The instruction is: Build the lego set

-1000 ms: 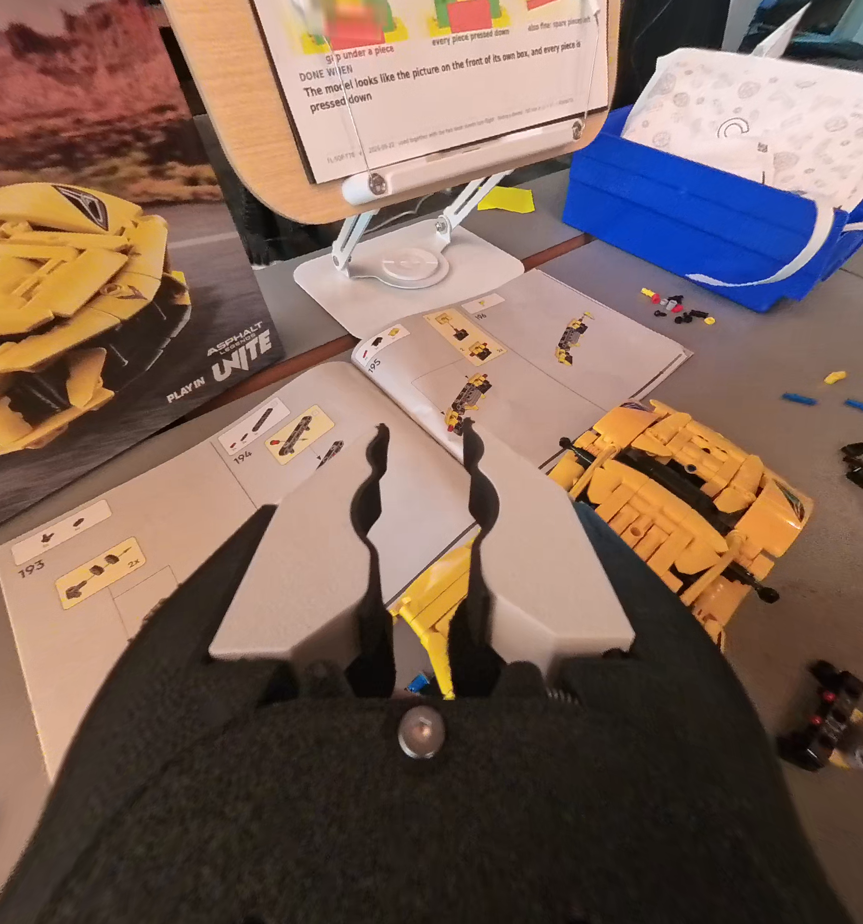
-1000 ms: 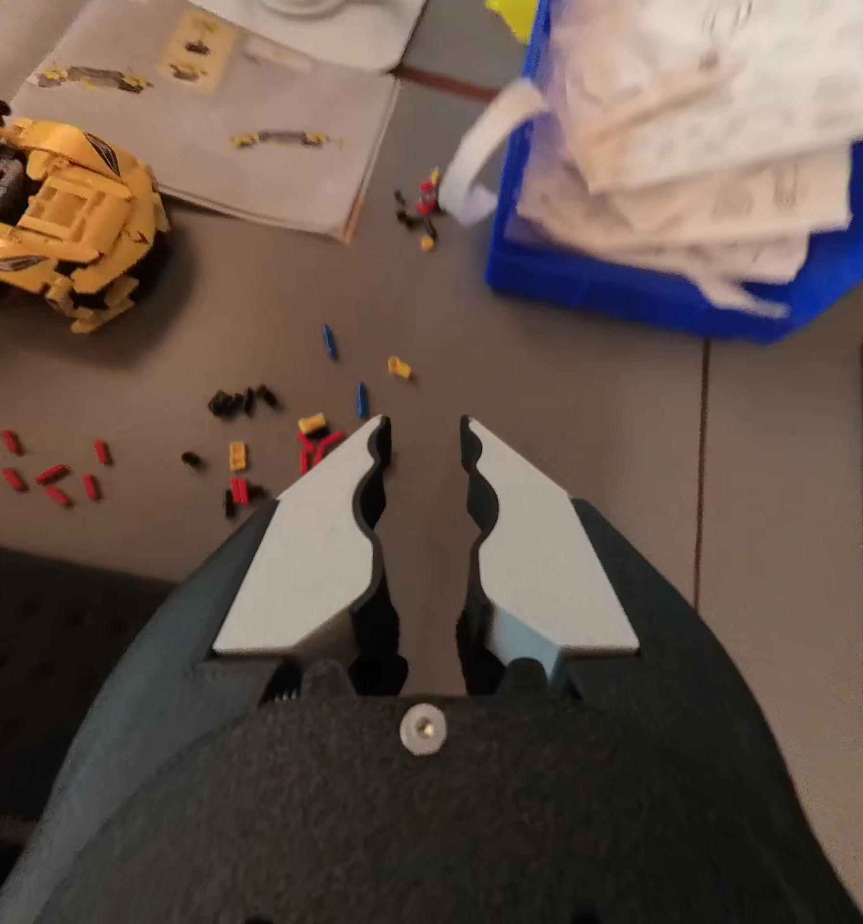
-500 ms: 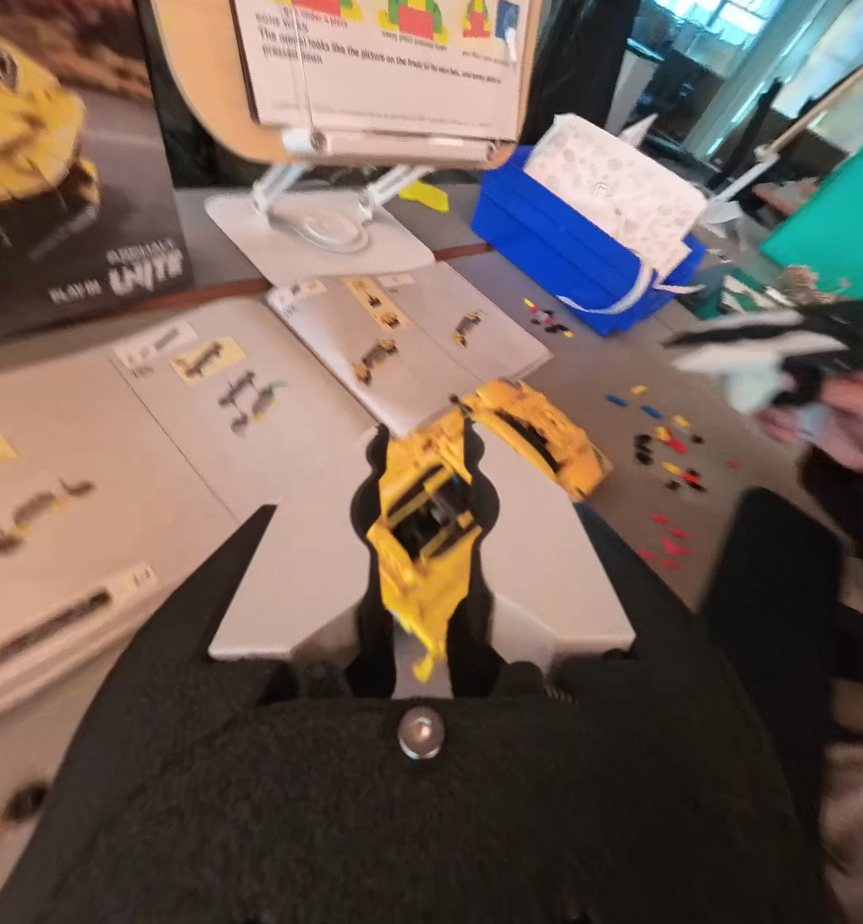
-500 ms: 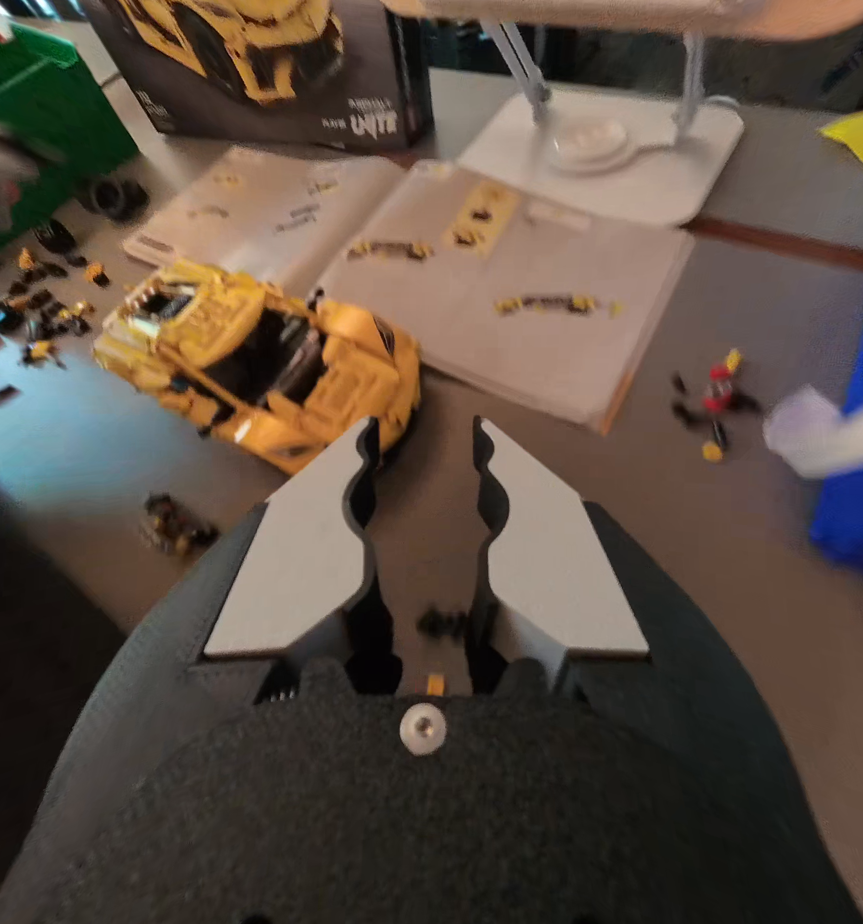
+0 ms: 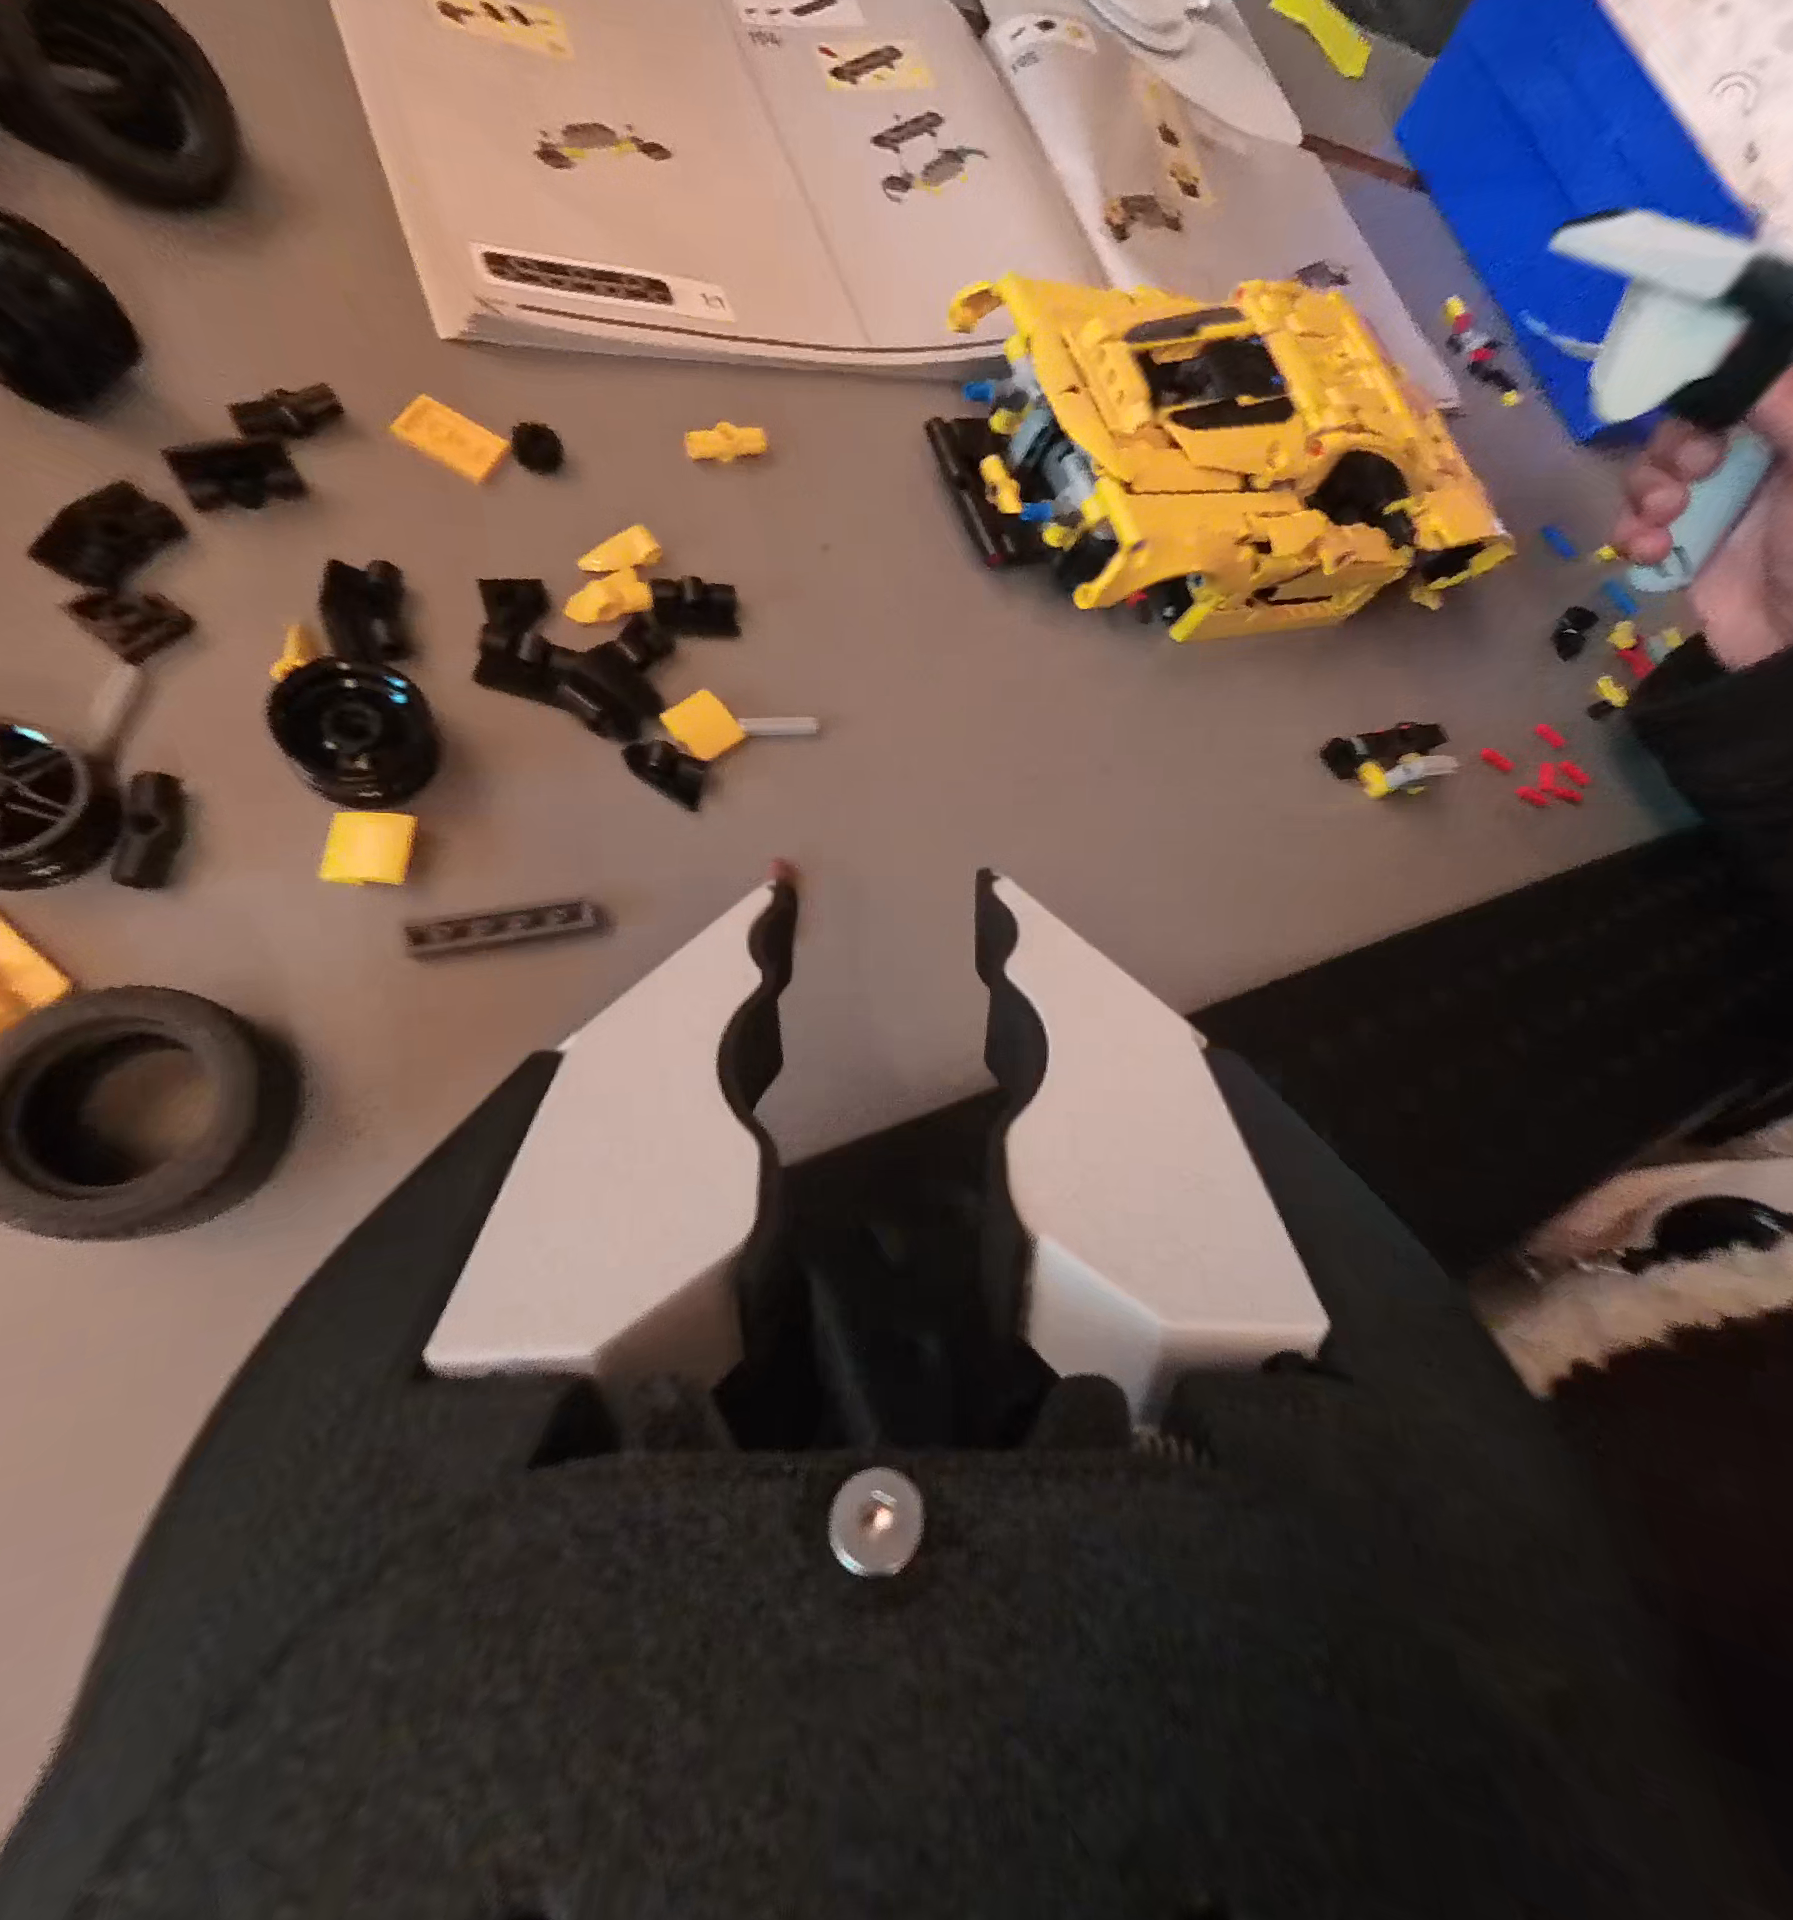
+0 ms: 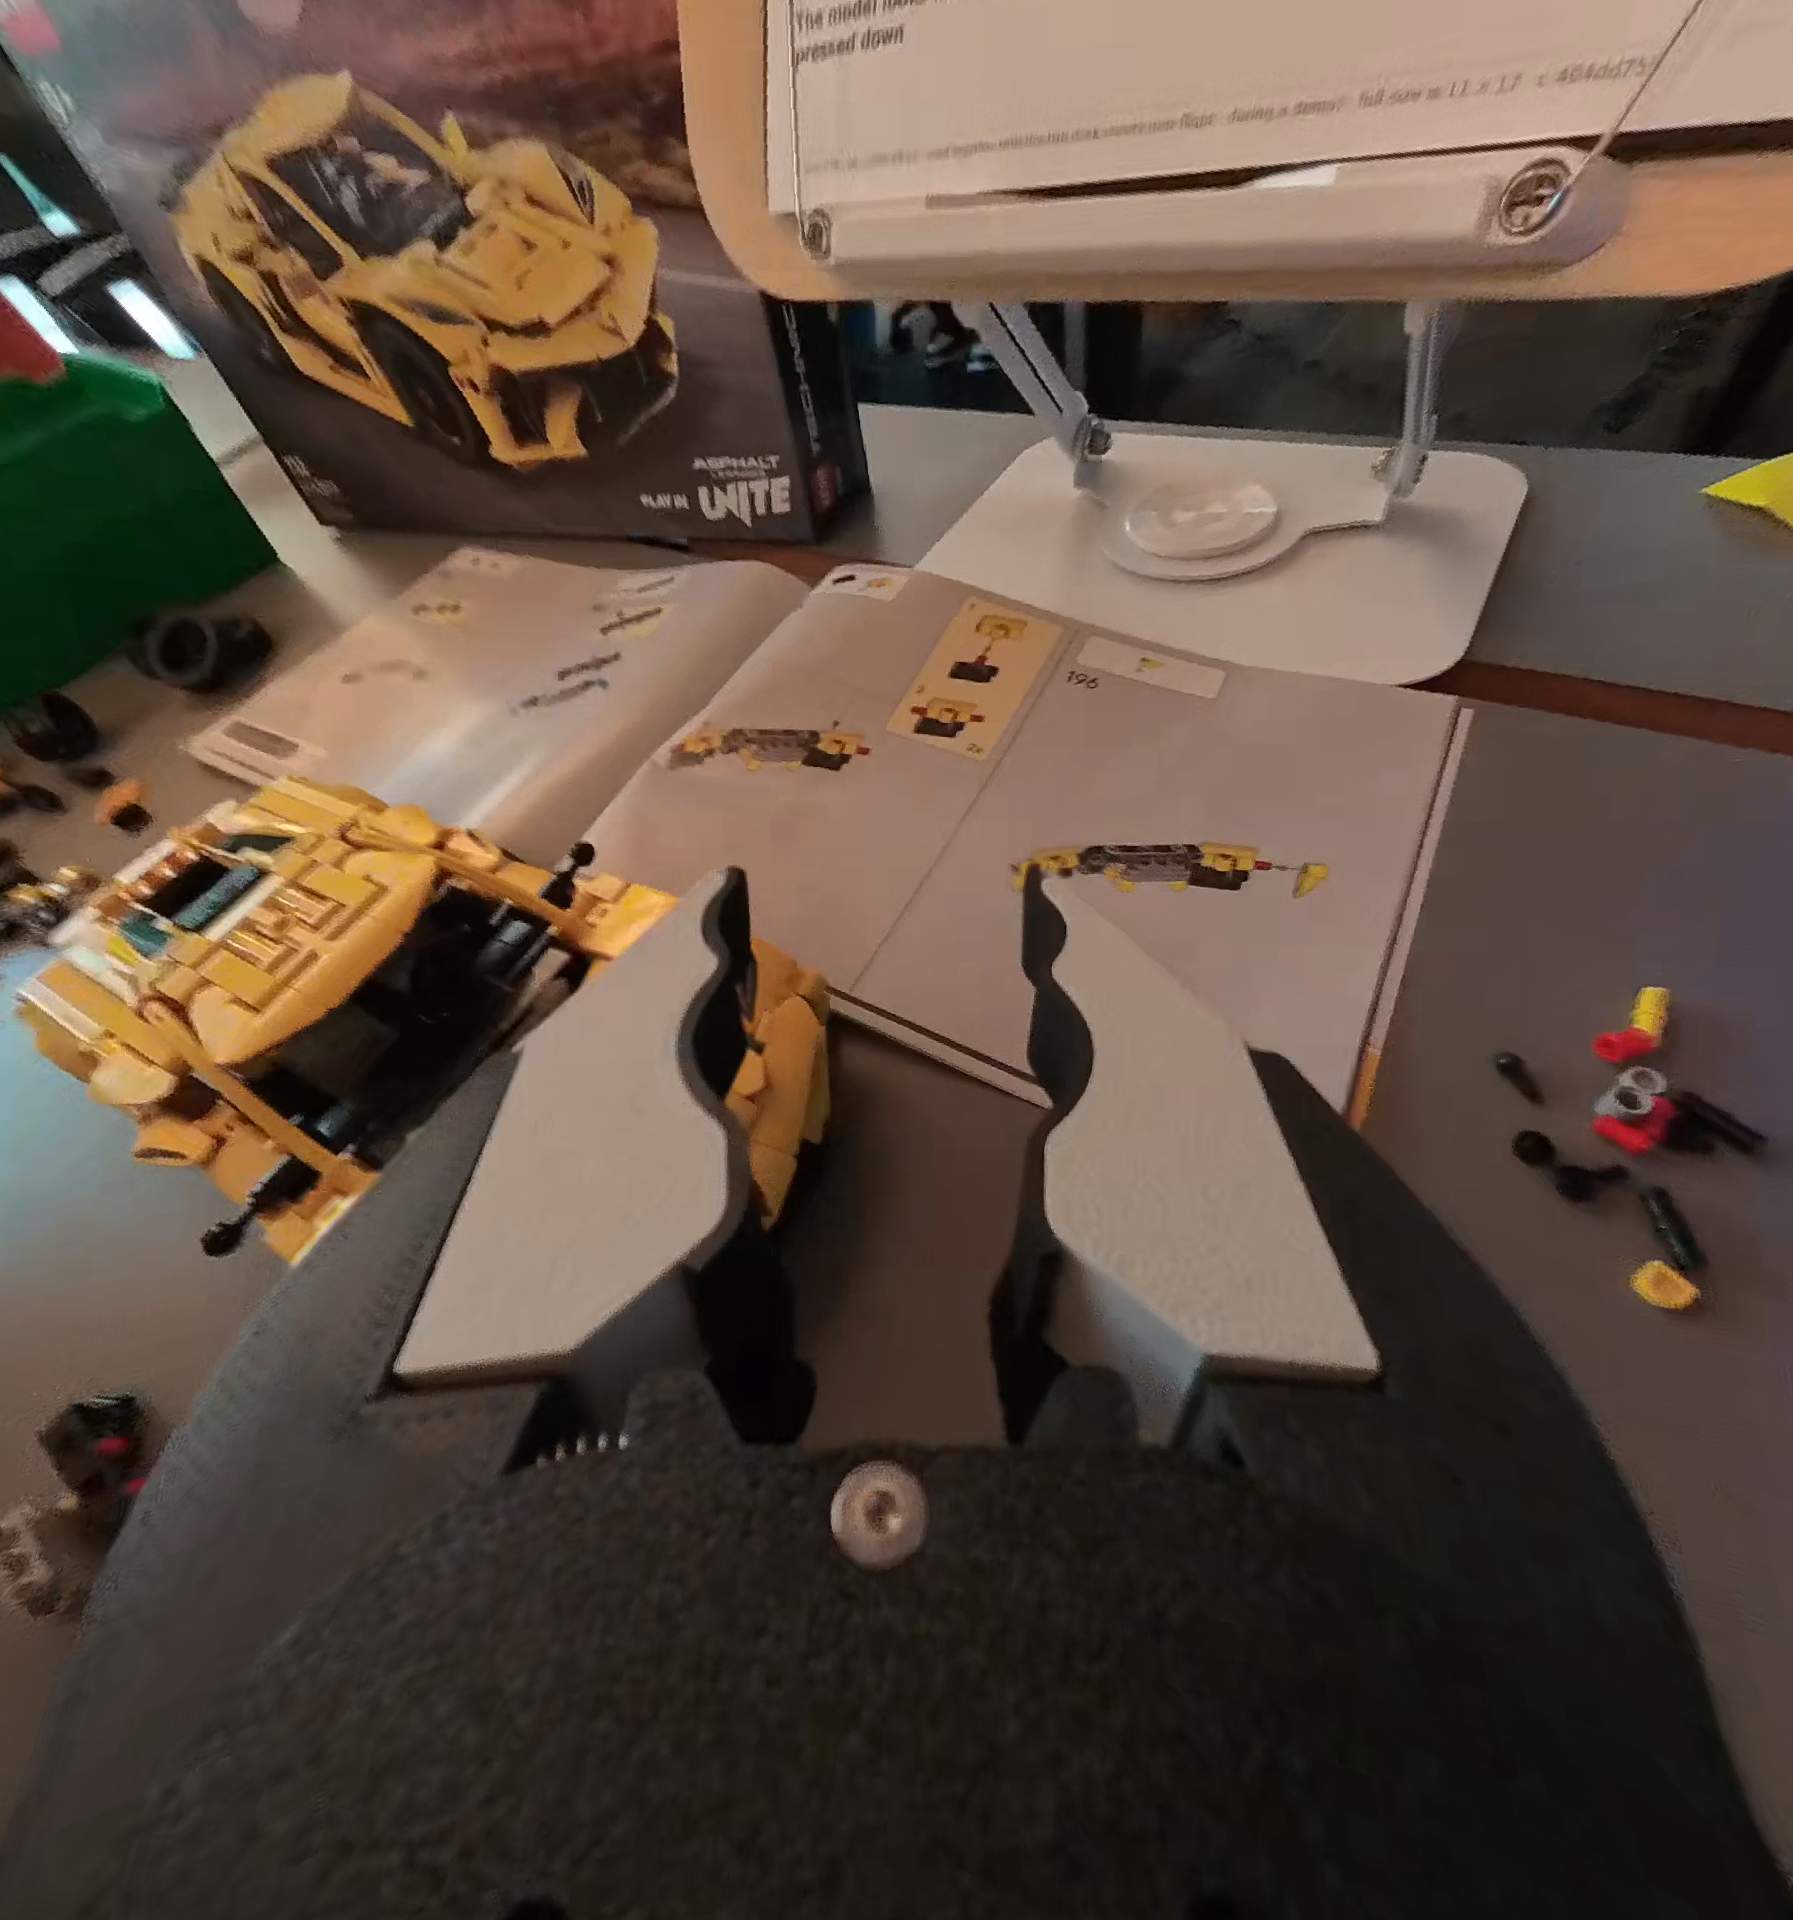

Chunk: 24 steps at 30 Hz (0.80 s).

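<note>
A partly built yellow lego car [image 5: 1235,457] sits on the grey table in front of the open instruction booklet [image 5: 767,177]. It also shows in the right wrist view [image 6: 279,987], left of the booklet [image 6: 1079,831]. My left gripper [image 5: 884,883] is open and empty, held above bare table near the front edge, well short of the car. My right gripper [image 6: 876,883] is open and empty, its left finger [image 6: 611,1122] overlapping the car's near end in the picture. The right gripper also shows in a hand at the right edge of the left wrist view [image 5: 1640,312].
Loose black and yellow pieces [image 5: 580,644], black tyres [image 5: 113,1112] and wheel rims [image 5: 352,727] lie left of the car. Small red pins [image 5: 1541,774] lie to its right. A blue bin [image 5: 1557,177], the set's box [image 6: 435,312], a document stand [image 6: 1235,540] and a green bin [image 6: 61,520] stand behind.
My left gripper let go of the yellow car, which now rests on the table, and swung back and left over the loose pieces. My right gripper opened wider and moved in beside the car.
</note>
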### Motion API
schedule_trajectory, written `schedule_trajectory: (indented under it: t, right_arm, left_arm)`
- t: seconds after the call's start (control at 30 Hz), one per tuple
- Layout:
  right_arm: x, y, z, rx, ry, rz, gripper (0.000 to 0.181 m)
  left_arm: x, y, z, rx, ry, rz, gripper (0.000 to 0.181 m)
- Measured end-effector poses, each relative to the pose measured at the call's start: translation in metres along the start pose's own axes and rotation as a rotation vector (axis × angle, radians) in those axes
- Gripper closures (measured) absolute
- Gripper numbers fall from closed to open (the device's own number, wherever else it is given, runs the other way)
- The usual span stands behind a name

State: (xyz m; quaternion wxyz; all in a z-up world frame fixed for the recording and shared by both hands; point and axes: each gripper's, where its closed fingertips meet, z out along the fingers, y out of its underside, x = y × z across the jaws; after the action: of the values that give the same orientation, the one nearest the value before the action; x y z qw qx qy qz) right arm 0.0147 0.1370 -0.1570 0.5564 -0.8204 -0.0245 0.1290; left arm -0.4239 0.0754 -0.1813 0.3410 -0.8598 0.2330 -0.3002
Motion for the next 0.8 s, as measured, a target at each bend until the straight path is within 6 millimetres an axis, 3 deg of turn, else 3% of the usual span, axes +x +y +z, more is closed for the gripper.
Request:
schedule_trajectory:
  t: [0.17,0.3,0.43,0.67,0.8]
  right_arm:
    - [-0.008,0.002,0.004,-0.006,-0.051,0.034,0.133]
    - [-0.014,0.006,0.007,-0.029,-0.054,-0.018,0.134]
    - [-0.013,0.008,0.008,-0.042,-0.026,-0.078,0.135]
    - [-0.015,0.009,0.008,-0.047,-0.061,-0.035,0.136]
    - [-0.016,0.009,0.007,-0.050,-0.072,-0.022,0.137]
  left_arm:
    - [-0.021,-0.009,0.020,-0.071,-0.065,-0.001,0.145]
    - [-0.029,-0.031,0.058,-0.062,-0.186,0.073,0.145]
    - [-0.046,-0.024,0.093,-0.141,-0.356,0.092,0.143]
    - [-0.052,-0.037,0.098,-0.127,-0.498,0.155,0.140]
    - [-0.031,-0.043,0.112,-0.128,-0.453,0.267,0.139]
